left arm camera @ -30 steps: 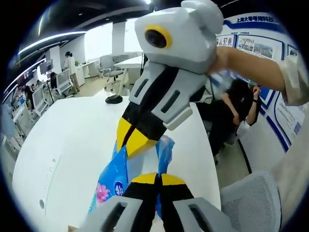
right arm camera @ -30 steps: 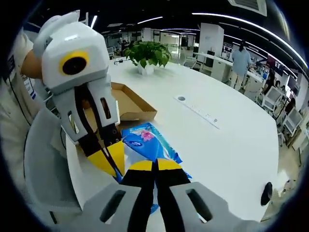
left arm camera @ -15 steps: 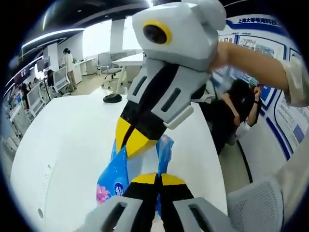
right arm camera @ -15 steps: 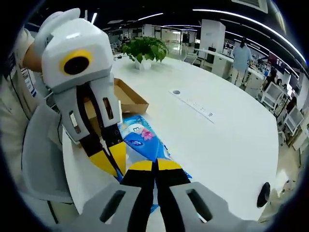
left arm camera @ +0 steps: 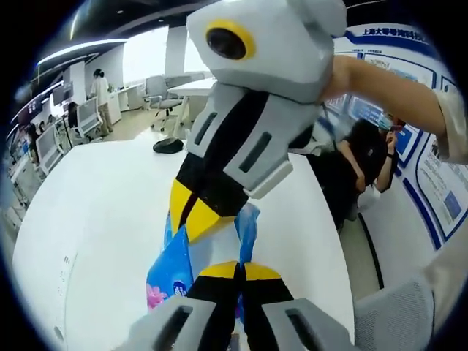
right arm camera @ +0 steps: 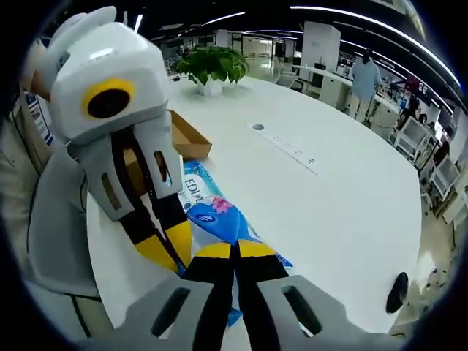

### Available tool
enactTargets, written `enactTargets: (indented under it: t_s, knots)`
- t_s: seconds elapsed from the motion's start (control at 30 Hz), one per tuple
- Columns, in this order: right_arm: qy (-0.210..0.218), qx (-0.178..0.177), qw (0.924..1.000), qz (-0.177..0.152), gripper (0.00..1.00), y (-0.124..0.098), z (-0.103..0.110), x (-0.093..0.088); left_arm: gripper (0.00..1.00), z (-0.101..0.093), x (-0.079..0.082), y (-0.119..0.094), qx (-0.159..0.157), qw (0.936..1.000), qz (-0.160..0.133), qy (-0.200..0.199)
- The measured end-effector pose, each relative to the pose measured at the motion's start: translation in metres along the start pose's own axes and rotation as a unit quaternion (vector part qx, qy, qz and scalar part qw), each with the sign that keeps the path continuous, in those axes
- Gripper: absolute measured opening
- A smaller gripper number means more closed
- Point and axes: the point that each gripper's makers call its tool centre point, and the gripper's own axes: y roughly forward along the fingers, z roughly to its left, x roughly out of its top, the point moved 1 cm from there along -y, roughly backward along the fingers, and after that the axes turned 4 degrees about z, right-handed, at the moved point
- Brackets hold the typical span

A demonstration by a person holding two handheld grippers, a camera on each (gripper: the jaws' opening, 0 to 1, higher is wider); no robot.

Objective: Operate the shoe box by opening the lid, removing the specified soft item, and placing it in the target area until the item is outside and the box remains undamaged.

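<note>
Presently, both my claws hold one soft blue packet (right arm camera: 219,219) above the white table (right arm camera: 329,197). My right claw (right arm camera: 235,252) has its yellow-tipped jaws pressed together on the near end of the packet. My left claw (right arm camera: 170,248) enters the right gripper view from the left and pinches the same packet just beside the right one, its jaws likewise closed on the film.

In the left gripper view, my left claw (left arm camera: 235,270) is shut on the packet (left arm camera: 172,267) at the bottom centre, and my right claw (left arm camera: 196,219) comes down from above, its yellow tips touching the packet's upper edge.

Orientation: in the right gripper view the packet's long axis runs away from my claws, from the gripped end at bottom centre up and to the left toward the open cardboard shoe box (right arm camera: 186,139). Its far end lies close to the box; whether it touches the box wall I cannot tell.

Appearance: glossy blue plastic wrap, crinkled and slack, with a pink flower print, a dark blue oval logo and a white panel with lettering at the far end. It reads as a soft tissue-type pack.

The box is brown, low-walled and open-topped, standing on the table behind the left claw. A potted green plant (right arm camera: 210,67) stands farther back on the table. A dark object (left arm camera: 168,145) lies on the table's far part in the left gripper view
</note>
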Motion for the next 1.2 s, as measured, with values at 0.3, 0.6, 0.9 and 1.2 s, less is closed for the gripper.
enactTargets:
  t_s: [0.3,0.6,0.9,1.2]
  knots:
    - [0.013,-0.003,0.9998,0.013,0.00,0.004,-0.023,-0.017,0.00,0.006,0.007,0.023,-0.012,0.9999,0.002,-0.006]
    - [0.025,-0.006,0.9994,0.025,0.00,0.016,-0.033,-0.033,0.00,0.014,0.004,0.044,-0.019,0.9997,0.010,-0.015]
    - [0.009,-0.006,0.9989,0.046,0.00,0.040,-0.038,-0.052,0.00,0.019,-0.012,0.063,-0.026,0.9989,0.020,-0.032]
    - [0.007,-0.014,0.9989,0.045,0.00,0.053,-0.048,-0.058,0.00,0.024,-0.014,0.069,-0.029,0.9985,0.011,-0.045]
